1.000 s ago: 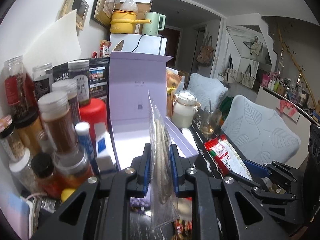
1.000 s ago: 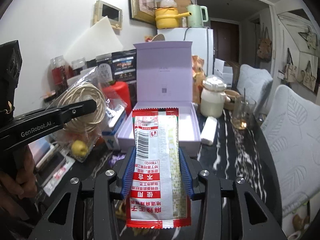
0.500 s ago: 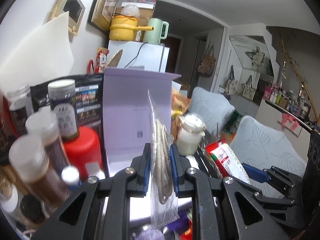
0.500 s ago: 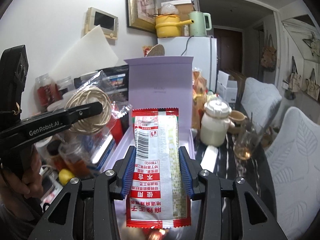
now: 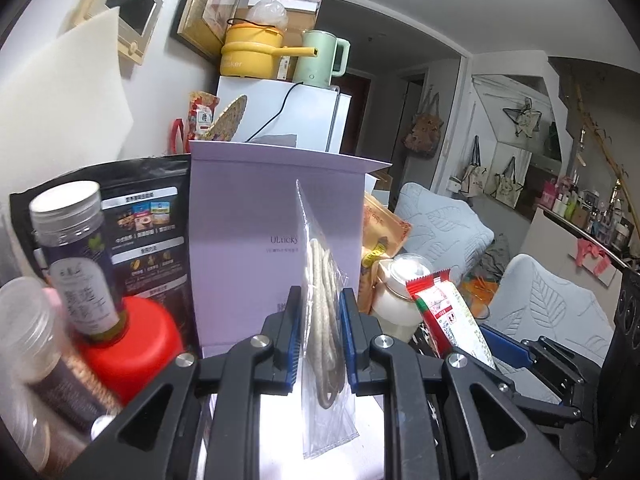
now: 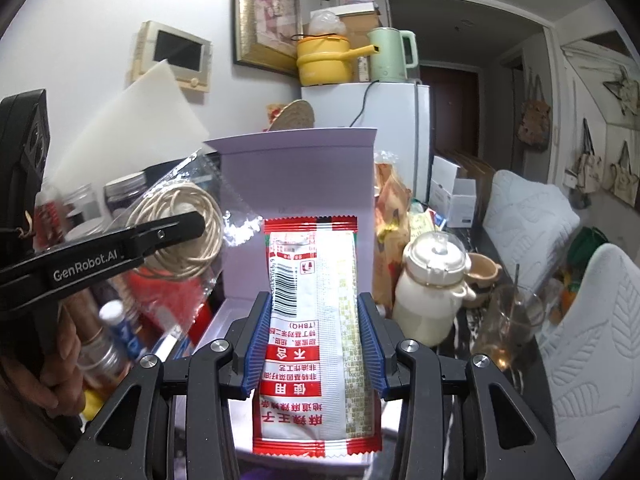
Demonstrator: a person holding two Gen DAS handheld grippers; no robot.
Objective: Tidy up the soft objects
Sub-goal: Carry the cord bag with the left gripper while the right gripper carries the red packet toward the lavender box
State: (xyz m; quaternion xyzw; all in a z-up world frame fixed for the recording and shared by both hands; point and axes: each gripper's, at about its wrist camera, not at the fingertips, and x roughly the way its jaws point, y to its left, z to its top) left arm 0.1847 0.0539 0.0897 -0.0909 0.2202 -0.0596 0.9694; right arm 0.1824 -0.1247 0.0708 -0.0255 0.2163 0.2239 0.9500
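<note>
My left gripper (image 5: 319, 336) is shut on a clear plastic bag of coiled beige cord (image 5: 325, 320), held edge-on above the open lilac box (image 5: 256, 240). The same bag (image 6: 180, 232) shows left of the box lid (image 6: 300, 168) in the right wrist view, pinched by the left gripper (image 6: 176, 228). My right gripper (image 6: 316, 340) is shut on a red-and-white snack packet (image 6: 316, 320), upright over the box's near edge. The packet (image 5: 444, 316) also shows at the right of the left wrist view.
Spice jars (image 5: 76, 256), a red canister (image 5: 132, 352) and a black pouch (image 5: 148, 232) crowd the box's left. A cream ceramic pot (image 6: 432, 292), a glass (image 6: 512, 324) and orange snack bags (image 6: 392, 216) stand to its right. White cushioned chairs (image 6: 592, 320) lie further right.
Both grippers have moved forward and up toward the lilac box, each keeping its hold. The lid now fills more of both views.
</note>
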